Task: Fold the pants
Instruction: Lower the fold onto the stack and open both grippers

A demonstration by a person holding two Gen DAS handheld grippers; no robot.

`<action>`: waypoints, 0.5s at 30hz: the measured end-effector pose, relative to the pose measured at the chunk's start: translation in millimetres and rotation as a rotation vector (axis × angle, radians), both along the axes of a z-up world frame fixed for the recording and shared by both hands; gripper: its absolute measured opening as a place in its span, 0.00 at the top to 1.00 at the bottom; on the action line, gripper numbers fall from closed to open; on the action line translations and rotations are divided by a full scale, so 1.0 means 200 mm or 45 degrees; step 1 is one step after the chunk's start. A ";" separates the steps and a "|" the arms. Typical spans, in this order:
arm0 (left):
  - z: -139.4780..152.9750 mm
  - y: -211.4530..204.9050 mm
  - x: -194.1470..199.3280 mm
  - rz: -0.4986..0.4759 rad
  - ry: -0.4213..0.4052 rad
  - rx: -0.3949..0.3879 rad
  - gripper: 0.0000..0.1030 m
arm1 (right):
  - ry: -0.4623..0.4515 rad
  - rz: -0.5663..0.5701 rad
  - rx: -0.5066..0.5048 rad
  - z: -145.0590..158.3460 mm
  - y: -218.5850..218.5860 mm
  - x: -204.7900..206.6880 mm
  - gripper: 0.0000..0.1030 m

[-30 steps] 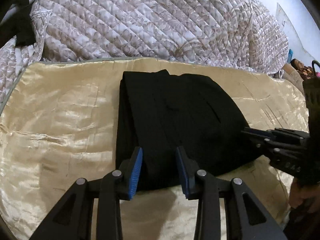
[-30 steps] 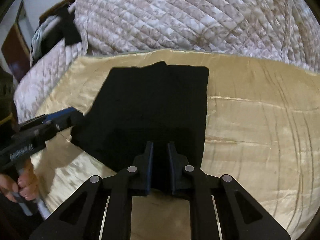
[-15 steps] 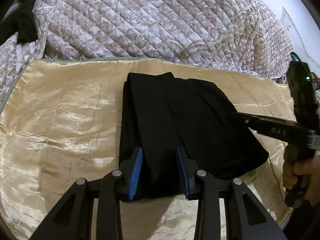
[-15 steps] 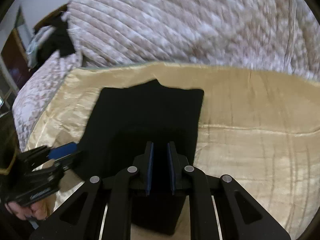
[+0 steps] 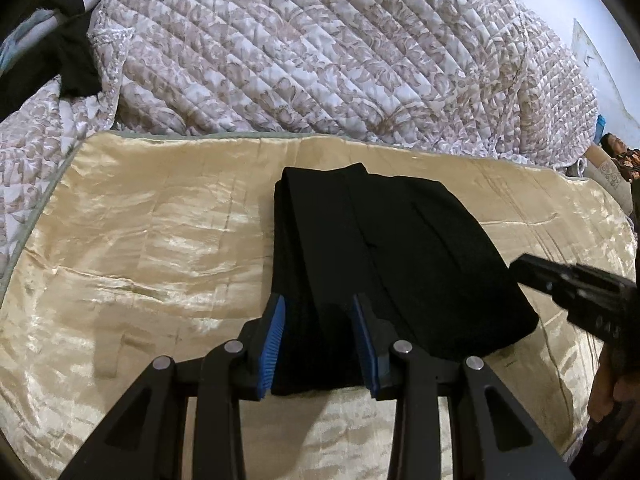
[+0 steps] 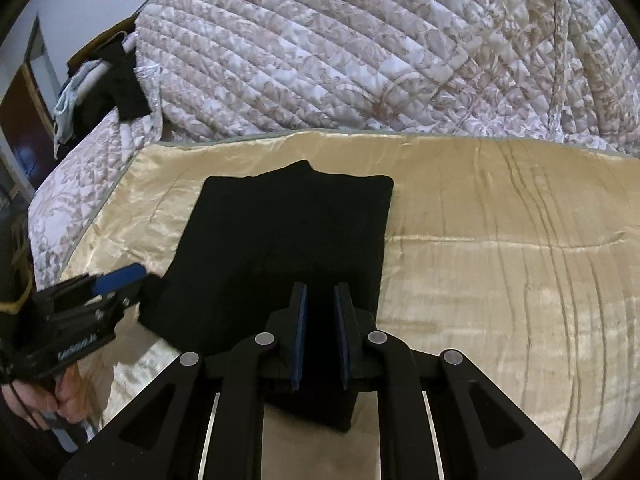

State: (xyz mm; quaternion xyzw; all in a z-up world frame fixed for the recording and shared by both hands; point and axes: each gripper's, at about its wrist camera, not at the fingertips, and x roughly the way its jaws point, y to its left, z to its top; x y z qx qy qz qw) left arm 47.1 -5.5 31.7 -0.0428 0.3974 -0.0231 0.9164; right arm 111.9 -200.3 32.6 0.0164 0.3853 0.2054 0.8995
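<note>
Left wrist view, left to right: dark clothing heap (image 5: pixel 68 60) far left on the bed, then the quilted floral white-and-beige bedspread (image 5: pixel 320 52) bunched across the far side. Near it lies a shiny gold satin sheet (image 5: pixel 140 232), wrinkled. The black folded pants (image 5: pixel 384 256) lie flat on the sheet, roughly centre, in a compact rectangular stack with layered edges showing on the left side. The left gripper (image 5: pixel 320 340) sits low over the pants' near edge, blue-padded fingers (image 5: pixel 274 340) apart, straddling the near-left part of the stack, not clamped on it. The right gripper (image 5: pixel 524 270) comes in from the right, tip at the pants' right edge.

Right wrist view: left gripper (image 6: pixel 136 276) at the pants' (image 6: pixel 288 232) near-left corner, blue pad visible. The right gripper (image 6: pixel 320 336) is over the near-right edge, jaws narrowly apart with dark fabric visible between them; can't tell whether the pads grip the cloth. Bare gold sheet (image 6: pixel 500 240) to the right, bedspread (image 6: pixel 380 48) far behind.
</note>
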 end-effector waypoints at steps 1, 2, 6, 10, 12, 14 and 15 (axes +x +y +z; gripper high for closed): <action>0.00 0.00 -0.01 0.002 -0.002 -0.001 0.64 | -0.006 0.000 -0.001 0.00 0.00 -0.02 0.85; 0.00 -0.01 -0.03 0.003 -0.001 -0.001 0.64 | -0.010 -0.001 -0.001 0.00 0.00 -0.05 0.84; -0.05 -0.04 -0.07 -0.006 0.023 0.015 0.64 | 0.032 0.025 -0.039 -0.07 0.03 -0.11 0.84; -0.05 -0.03 -0.12 0.002 0.021 0.008 0.64 | 0.014 0.011 -0.051 -0.06 0.04 -0.16 0.84; -0.06 -0.03 -0.15 0.015 0.035 0.003 0.64 | 0.004 0.004 -0.037 -0.06 0.03 -0.20 0.84; -0.07 -0.02 -0.18 0.023 0.047 -0.004 0.64 | -0.016 -0.010 -0.035 -0.06 0.02 -0.26 0.82; -0.08 -0.02 -0.19 0.026 0.051 -0.002 0.64 | -0.020 -0.012 -0.032 -0.05 0.01 -0.29 0.82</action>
